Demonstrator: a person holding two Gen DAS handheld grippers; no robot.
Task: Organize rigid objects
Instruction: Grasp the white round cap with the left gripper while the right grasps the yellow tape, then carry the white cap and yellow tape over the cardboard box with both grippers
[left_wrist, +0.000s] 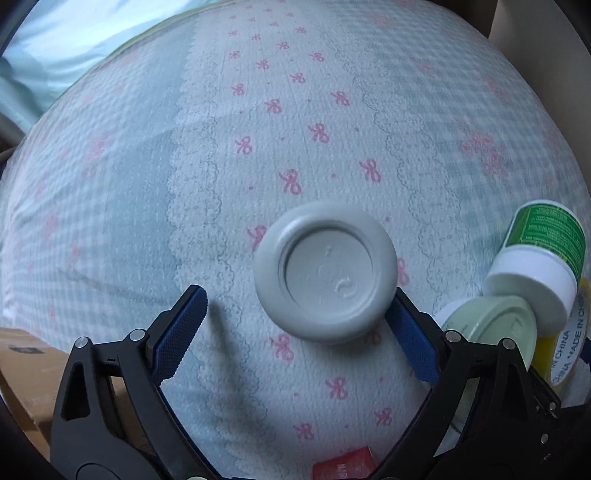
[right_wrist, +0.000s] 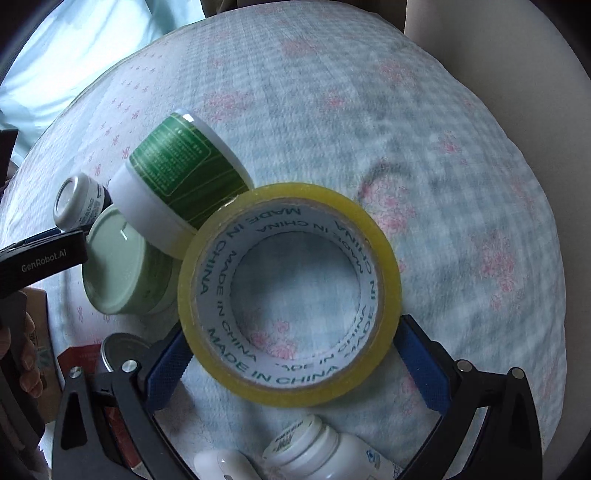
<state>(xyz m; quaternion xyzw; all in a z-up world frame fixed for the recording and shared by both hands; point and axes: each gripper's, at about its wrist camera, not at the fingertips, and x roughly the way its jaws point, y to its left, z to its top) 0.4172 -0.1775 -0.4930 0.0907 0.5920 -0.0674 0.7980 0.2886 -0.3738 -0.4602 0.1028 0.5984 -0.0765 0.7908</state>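
The quilted bedspread (right_wrist: 424, 155), pale blue check with pink bows and lace-like bands, fills both views and bears everything else. The yellow tape roll (right_wrist: 288, 295) serves as landmark: it lies flat on the spread, its white core printed with "MADE IN CHINA", cloth showing through its hole. The right gripper (right_wrist: 291, 363) points steeply down over it with its jaws spread wide; the roll's near half sits between the blue pads, which stand right at its rim on either side, and whether they press on it cannot be told. Leaning on the roll's far-left edge is the green-labelled white jar (right_wrist: 181, 184), tipped on its side. Just left of the roll, under that jar, sits the pale green tin (right_wrist: 118, 266), lid up. Well left of the roll lies the grey round lid (left_wrist: 325, 273), hollow side up on the spread; the left gripper (left_wrist: 299, 328) hangs over it with jaws wide, its right pad at the lid's rim and its left pad apart from it, gripping nothing. On the near side of the roll lies a white pill bottle (right_wrist: 317, 450). Beyond the tin, far left of the roll, a small dark-labelled jar (right_wrist: 79, 201) lies tipped.
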